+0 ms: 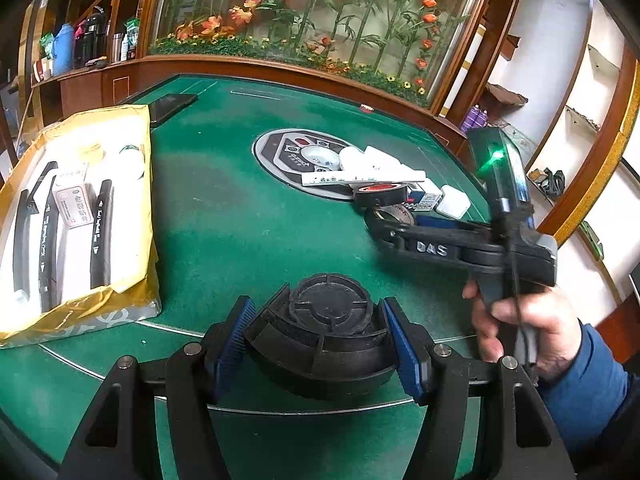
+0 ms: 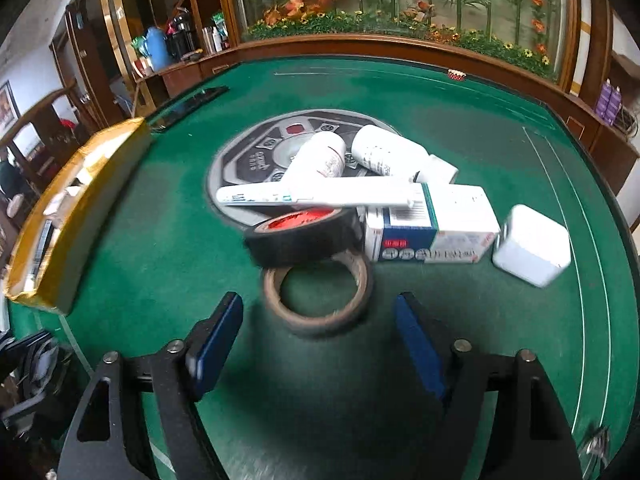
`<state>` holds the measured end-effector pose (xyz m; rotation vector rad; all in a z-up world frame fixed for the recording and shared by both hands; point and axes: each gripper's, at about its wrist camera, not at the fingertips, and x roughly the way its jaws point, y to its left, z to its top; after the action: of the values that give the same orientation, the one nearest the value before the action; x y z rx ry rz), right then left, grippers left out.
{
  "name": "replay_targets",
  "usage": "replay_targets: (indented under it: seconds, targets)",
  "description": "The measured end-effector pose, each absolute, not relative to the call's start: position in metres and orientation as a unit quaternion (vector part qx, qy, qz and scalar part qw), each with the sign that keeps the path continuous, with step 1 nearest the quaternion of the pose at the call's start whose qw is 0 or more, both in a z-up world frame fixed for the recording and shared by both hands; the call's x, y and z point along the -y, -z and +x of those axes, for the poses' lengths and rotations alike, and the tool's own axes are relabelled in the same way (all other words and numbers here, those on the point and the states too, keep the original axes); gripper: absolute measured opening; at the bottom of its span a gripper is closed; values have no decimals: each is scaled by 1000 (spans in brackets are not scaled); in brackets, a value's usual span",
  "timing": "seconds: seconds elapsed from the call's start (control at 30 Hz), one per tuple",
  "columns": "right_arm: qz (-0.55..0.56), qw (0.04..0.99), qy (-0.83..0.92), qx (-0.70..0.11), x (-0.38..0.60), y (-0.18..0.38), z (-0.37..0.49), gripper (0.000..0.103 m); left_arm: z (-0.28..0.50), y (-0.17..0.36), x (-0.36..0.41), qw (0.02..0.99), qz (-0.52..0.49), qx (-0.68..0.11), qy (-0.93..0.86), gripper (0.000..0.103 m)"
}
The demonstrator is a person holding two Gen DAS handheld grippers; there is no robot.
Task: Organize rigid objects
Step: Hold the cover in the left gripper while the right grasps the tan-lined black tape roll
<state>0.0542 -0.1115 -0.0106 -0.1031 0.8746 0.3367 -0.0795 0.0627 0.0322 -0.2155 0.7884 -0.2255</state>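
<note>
Left gripper (image 1: 320, 344) pinches a black round ribbed plastic part (image 1: 324, 336) between its two blue pads, low over the near edge of the green felt table (image 1: 224, 220).

Right gripper (image 2: 318, 344) has its fingers spread with nothing between them; it hangs just short of a brown tape roll (image 2: 318, 300) lying flat on the felt. A hand (image 1: 520, 328) in a blue sleeve holds it, seen from the left wrist view.

Clutter pile at table centre, partly on the round control panel (image 2: 248, 164):
- 2 tape rolls: the brown one, plus a black roll with red core (image 2: 304, 232) leaning on it
- 2 white bottles (image 2: 320, 158) lying on their sides
- 1 long white tube (image 2: 320, 196) across the top
- 1 white-and-blue medicine box (image 2: 432, 236)
- 1 white cube-shaped adapter (image 2: 532, 244) just beside the box

Left of the table: 1 gold-lined open box (image 1: 132, 272) holding 3 black curved strips (image 1: 100, 236) and 1 small carton (image 1: 74, 204); other pale items inside are too washed out to count.
</note>
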Motion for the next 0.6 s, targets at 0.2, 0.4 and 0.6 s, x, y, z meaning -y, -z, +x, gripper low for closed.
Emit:
replay_targets:
  seconds: [0.2, 0.4, 0.6]
  targets:
    - [-34, 890, -175, -420, 115, 6, 51, 57, -76, -29, -62, 911, -104, -386, 105, 68]
    - [7, 859, -267, -436, 110, 5, 26, 57, -74, -30, -59, 912, -101, -386, 100, 68]
    - [38, 836, -347, -423, 101, -6, 11, 58, -75, -32, -62, 913, -104, -382, 97, 68]
